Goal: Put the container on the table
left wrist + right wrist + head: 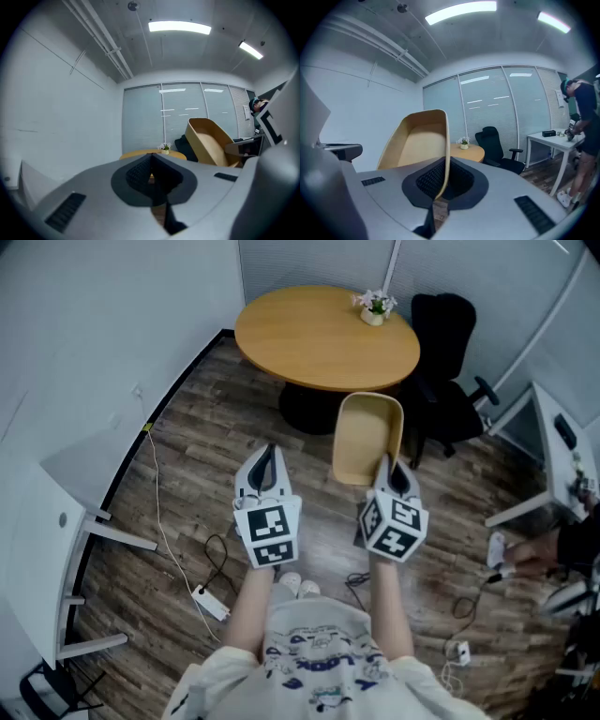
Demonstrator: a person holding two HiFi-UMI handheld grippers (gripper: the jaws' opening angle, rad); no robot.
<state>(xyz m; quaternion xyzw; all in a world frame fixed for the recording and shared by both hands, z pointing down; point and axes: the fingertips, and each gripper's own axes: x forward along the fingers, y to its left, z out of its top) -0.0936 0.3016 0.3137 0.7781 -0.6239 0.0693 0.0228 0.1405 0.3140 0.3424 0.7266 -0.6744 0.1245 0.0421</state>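
A tan oblong container (367, 437) hangs in the air, tilted on its side, with my right gripper (388, 468) shut on its rim. In the right gripper view the container (417, 143) fills the left half, its edge pinched between the jaws (439, 187). My left gripper (266, 463) is shut and holds nothing; in its own view the jaws (152, 173) meet, and the container (209, 142) shows to the right. The round wooden table (323, 337) stands ahead, beyond both grippers.
A small flower pot (374, 308) sits at the table's far right edge. A black office chair (450, 371) stands right of the table. White desks (56, 512) flank the room on both sides. Cables and a power strip (211, 603) lie on the wooden floor. A person (583, 126) stands at the right.
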